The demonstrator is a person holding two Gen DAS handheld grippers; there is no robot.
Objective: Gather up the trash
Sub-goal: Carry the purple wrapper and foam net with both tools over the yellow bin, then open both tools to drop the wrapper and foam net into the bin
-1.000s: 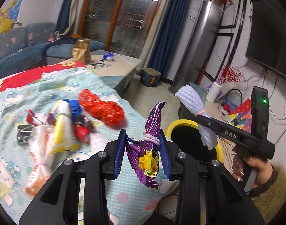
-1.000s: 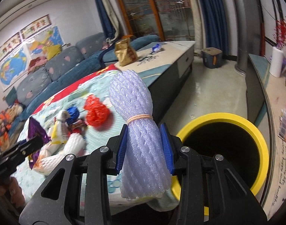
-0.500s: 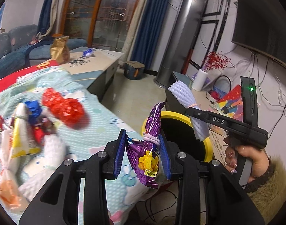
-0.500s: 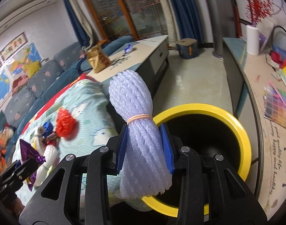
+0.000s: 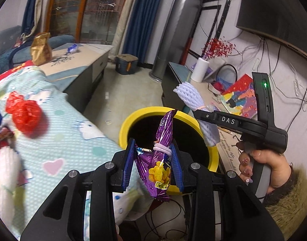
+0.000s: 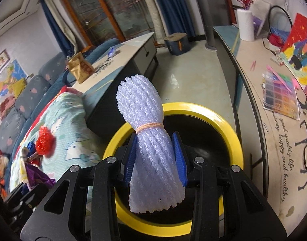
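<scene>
My left gripper point(image 5: 153, 164) is shut on a purple snack wrapper point(image 5: 161, 156) tied with a pale band, held at the near rim of a yellow-rimmed black bin point(image 5: 133, 120). My right gripper point(image 6: 156, 158) is shut on a bundle of white foam net point(image 6: 147, 132) bound with an orange band, and it hangs over the mouth of that bin point(image 6: 219, 118). The left wrist view shows the right gripper point(image 5: 201, 114) from the side, over the bin's far rim, with a hand on its grip. More trash lies on the blue patterned cloth point(image 5: 69, 132): a red net ball point(image 5: 24, 112) and a white foam piece point(image 5: 4, 180).
A grey low cabinet point(image 5: 89, 60) carries a gold bag point(image 5: 40, 48) behind the cloth. To the right of the bin runs a long bench point(image 6: 260, 92) with a paper roll point(image 6: 244, 24), paints and pictures. A dark box point(image 5: 126, 64) stands on the floor.
Both grippers have swung right from above the cloth to the bin, each with its load. The bin now fills the middle of both views.
</scene>
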